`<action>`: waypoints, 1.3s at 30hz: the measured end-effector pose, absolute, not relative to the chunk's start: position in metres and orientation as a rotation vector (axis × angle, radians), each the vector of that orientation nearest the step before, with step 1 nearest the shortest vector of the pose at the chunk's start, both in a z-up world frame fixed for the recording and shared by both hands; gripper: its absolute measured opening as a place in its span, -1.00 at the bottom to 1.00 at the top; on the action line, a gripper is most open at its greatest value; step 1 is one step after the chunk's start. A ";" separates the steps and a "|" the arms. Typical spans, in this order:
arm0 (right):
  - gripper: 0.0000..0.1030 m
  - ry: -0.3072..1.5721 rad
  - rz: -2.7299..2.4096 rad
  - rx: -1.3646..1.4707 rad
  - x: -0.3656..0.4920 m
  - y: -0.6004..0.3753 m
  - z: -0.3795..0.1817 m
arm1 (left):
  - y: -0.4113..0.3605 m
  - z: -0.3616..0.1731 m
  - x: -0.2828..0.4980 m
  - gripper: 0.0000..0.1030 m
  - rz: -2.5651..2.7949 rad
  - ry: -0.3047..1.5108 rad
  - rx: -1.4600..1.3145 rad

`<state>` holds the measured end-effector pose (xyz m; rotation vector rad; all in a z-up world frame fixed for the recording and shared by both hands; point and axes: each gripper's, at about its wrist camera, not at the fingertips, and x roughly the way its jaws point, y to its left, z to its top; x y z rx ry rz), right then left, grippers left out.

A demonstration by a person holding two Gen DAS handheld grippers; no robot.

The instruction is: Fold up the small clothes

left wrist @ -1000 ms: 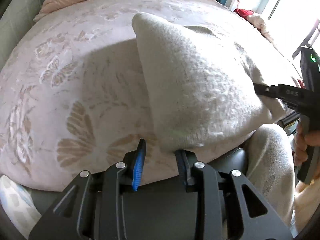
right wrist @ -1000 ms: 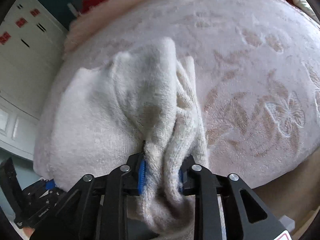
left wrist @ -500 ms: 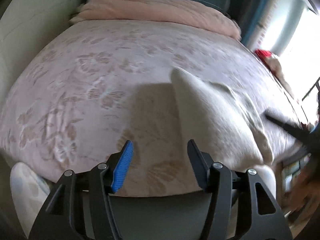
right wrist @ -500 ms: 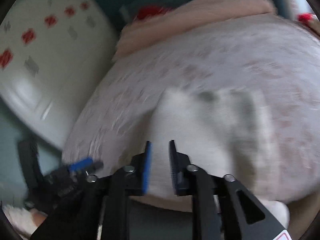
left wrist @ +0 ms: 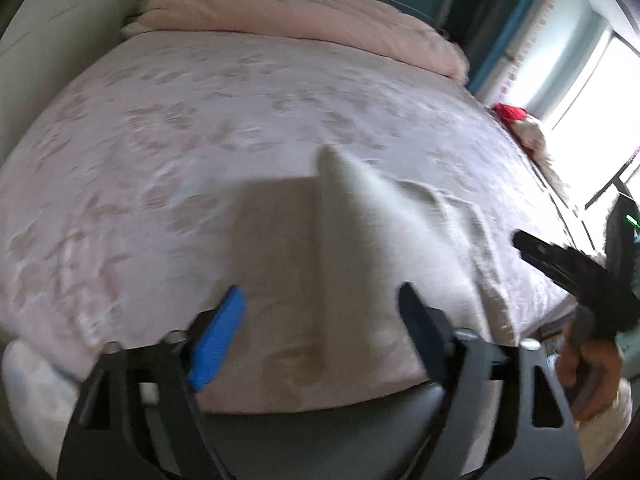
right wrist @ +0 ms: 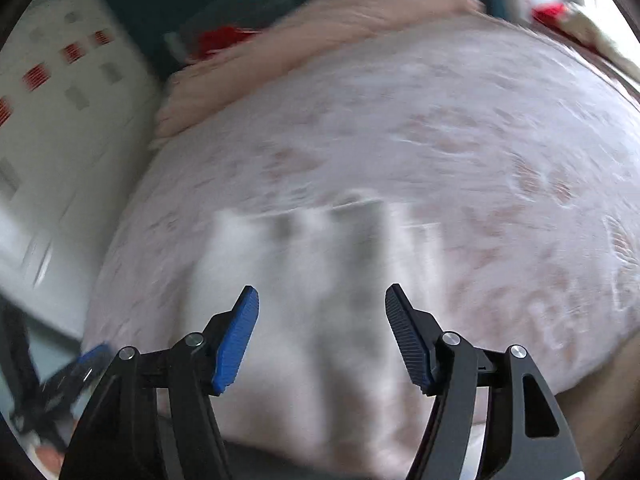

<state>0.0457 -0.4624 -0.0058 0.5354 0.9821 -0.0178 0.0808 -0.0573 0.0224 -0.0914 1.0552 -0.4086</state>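
A cream knitted garment (left wrist: pixel 384 248) lies folded on the pink flowered bedspread (left wrist: pixel 140 140), near the bed's front edge. My left gripper (left wrist: pixel 320 296) hovers above the garment's near left part; its jaws are opening and nothing is between the pads. In the right wrist view the garment (right wrist: pixel 320 272) is blurred. My right gripper (right wrist: pixel 322 292) hangs over it, jaws opening with nothing between them. The right gripper (left wrist: pixel 532 248), held by a hand (left wrist: pixel 592 368), also shows at the right of the left wrist view, beside the garment's right edge.
A rolled pink quilt (left wrist: pixel 304 12) lies along the head of the bed. Something red (left wrist: pixel 510 112) sits at the bed's right side by a bright window. A white wardrobe (right wrist: pixel 60 120) stands left of the bed. The left gripper (right wrist: pixel 80 364) is blurred at lower left.
Both grippers let go of the garment, rose and drew back, and their jaws spread wide. The garment now lies flat on the bed.
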 end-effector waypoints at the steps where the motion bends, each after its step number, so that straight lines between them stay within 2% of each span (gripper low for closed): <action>1: 0.26 1.012 -0.030 0.552 0.055 -0.472 -0.016 | -0.070 0.020 0.083 0.61 -0.418 1.050 -0.076; 3: 0.26 1.064 -0.029 0.585 0.082 -0.476 -0.039 | -0.095 0.013 0.088 0.61 -0.436 1.048 -0.030; 4: 0.18 1.082 -0.011 0.598 0.094 -0.473 -0.052 | -0.110 0.007 0.090 0.61 -0.451 1.044 0.000; 5: -0.57 1.130 0.017 0.589 0.107 -0.468 -0.069 | -0.124 0.002 0.092 0.58 -0.456 1.040 0.034; 6: -0.78 1.169 0.043 0.558 0.109 -0.463 -0.076 | -0.133 -0.003 0.094 0.46 -0.461 1.046 0.061; 8: -0.80 1.102 0.041 0.520 0.109 -0.457 -0.055 | -0.152 -0.014 0.097 0.33 -0.458 1.069 0.132; 11: -0.80 0.924 0.014 0.555 0.094 -0.474 -0.020 | -0.162 -0.030 0.102 0.40 -0.429 1.085 0.179; 12: -0.80 0.941 -0.006 0.549 0.098 -0.480 -0.032 | -0.163 -0.037 0.104 0.48 -0.422 1.088 0.178; 14: -0.77 1.169 -0.025 0.528 0.112 -0.479 -0.096 | -0.167 -0.050 0.108 0.53 -0.401 1.118 0.186; 15: -0.76 1.160 -0.007 0.529 0.110 -0.478 -0.106 | -0.168 -0.054 0.109 0.55 -0.400 1.129 0.185; 18: -0.66 1.052 -0.051 0.566 0.095 -0.484 -0.064 | -0.163 -0.052 0.109 0.57 -0.392 1.136 0.169; 21: -0.66 0.914 -0.026 0.541 0.058 -0.473 -0.012 | -0.154 -0.039 0.107 0.53 -0.393 1.139 0.122; 23: -0.67 0.905 0.023 0.513 0.034 -0.450 0.003 | -0.145 -0.027 0.098 0.53 -0.392 1.121 0.102; 25: -0.73 1.003 0.048 0.423 0.028 -0.424 -0.016 | -0.138 -0.020 0.089 0.54 -0.392 1.108 0.105; 27: -0.89 1.197 0.019 0.277 0.032 -0.401 -0.077 | -0.129 -0.017 0.082 0.54 -0.384 1.104 0.121; 28: -0.89 1.207 0.009 0.277 0.030 -0.398 -0.089 | -0.124 -0.016 0.078 0.54 -0.381 1.113 0.131; 32: -0.84 1.058 0.046 0.307 0.031 -0.377 -0.020 | -0.094 -0.010 0.068 0.54 -0.336 1.119 0.142; 35: -0.84 1.038 0.213 0.335 0.049 -0.337 -0.006 | -0.068 -0.006 0.064 0.56 -0.297 1.126 0.104; 37: -0.84 1.132 0.287 0.325 0.067 -0.303 -0.044 | -0.055 -0.006 0.062 0.56 -0.275 1.142 0.070; 39: -0.99 1.226 0.289 0.215 0.077 -0.273 -0.098 | -0.047 -0.006 0.061 0.56 -0.257 1.150 0.059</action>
